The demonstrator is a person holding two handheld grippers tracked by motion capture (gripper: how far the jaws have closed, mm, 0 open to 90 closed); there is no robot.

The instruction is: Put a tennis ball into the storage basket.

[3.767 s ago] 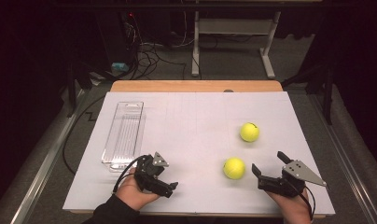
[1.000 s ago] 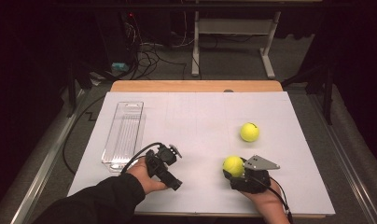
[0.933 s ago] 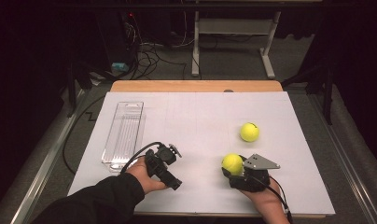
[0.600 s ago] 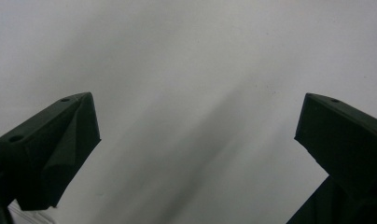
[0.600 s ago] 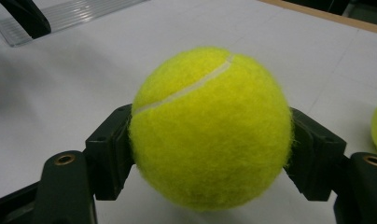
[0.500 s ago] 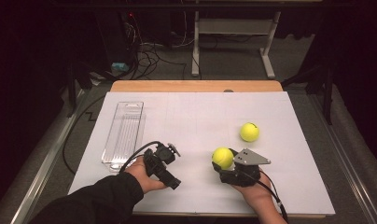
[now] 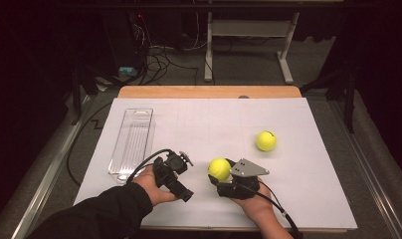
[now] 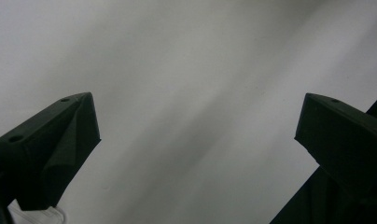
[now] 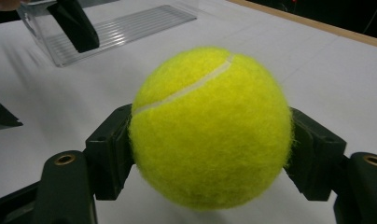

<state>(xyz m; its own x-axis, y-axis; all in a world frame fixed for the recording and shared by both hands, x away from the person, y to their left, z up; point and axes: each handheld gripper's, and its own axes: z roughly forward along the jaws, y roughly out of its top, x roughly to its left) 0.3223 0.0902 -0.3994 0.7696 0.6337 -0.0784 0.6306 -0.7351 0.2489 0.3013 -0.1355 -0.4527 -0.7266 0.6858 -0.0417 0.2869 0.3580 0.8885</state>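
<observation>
My right gripper (image 7: 218,175) is shut on a yellow tennis ball (image 7: 219,169) near the table's front middle; in the right gripper view both black jaws press on the ball (image 9: 210,128) from either side. A second tennis ball (image 7: 266,141) lies on the white table cover to the right and farther back. My left gripper (image 7: 185,193) is held in a hand just left of the right one, close over the cover, and its two jaws stand wide apart with nothing between them (image 8: 196,135).
A clear plastic tray (image 7: 132,143) lies lengthwise at the left of the table, also visible past the ball as the tray (image 9: 116,30). The white cover (image 7: 209,119) spans the wooden table. Cables and a desk frame stand on the floor behind.
The right gripper has carried the tennis ball leftward, toward the left gripper. The left hand has stayed put, and the second ball has not moved.
</observation>
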